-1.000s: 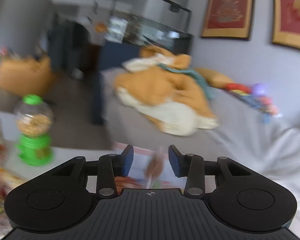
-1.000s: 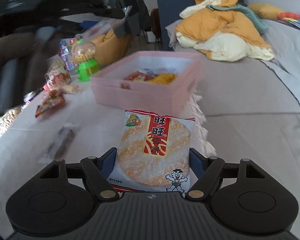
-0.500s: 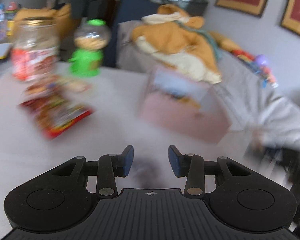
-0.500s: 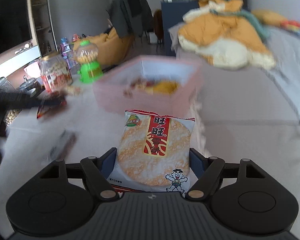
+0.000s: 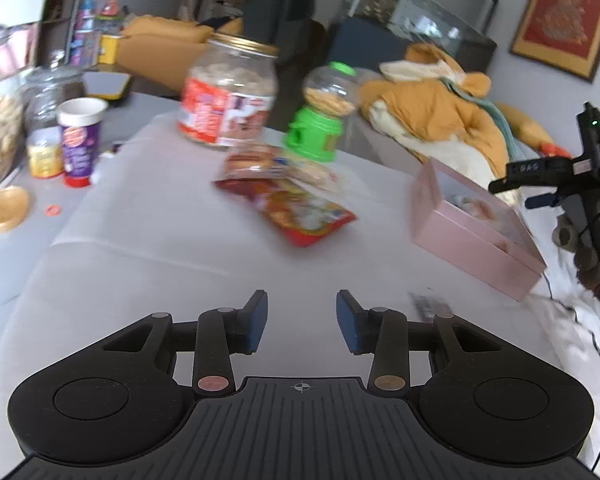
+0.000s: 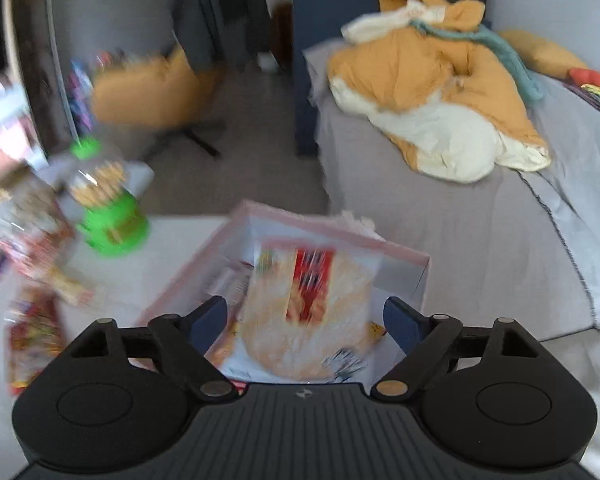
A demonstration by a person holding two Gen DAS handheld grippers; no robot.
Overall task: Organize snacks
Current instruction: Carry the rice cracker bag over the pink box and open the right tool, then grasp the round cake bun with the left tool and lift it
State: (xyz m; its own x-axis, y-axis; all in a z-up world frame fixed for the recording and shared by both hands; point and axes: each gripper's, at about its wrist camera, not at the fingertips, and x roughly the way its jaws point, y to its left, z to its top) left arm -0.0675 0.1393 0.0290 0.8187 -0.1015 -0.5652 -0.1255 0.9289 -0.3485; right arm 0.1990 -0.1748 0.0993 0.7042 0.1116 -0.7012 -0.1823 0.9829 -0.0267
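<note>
Pink box (image 6: pixel 400 258) lies under the wide-spread right claw (image 6: pixel 305 316) and blurred cracker packet (image 6: pixel 308 312); left claw (image 5: pixel 297 316) gapes empty.

Orange-and-cream blanket (image 6: pixel 436 92) heaped on a grey-covered bed (image 6: pixel 440 240); yellow pillow (image 6: pixel 540 50) behind it; mustard chair (image 6: pixel 148 92) on the floor; framed red picture (image 5: pixel 562 16) on the wall; glass aquarium (image 5: pixel 412 8) beyond

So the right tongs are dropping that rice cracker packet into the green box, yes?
Not quite: the box is pink, not green, as the right wrist view shows. The right tongs are open over it, with the rice cracker packet between them.
</note>
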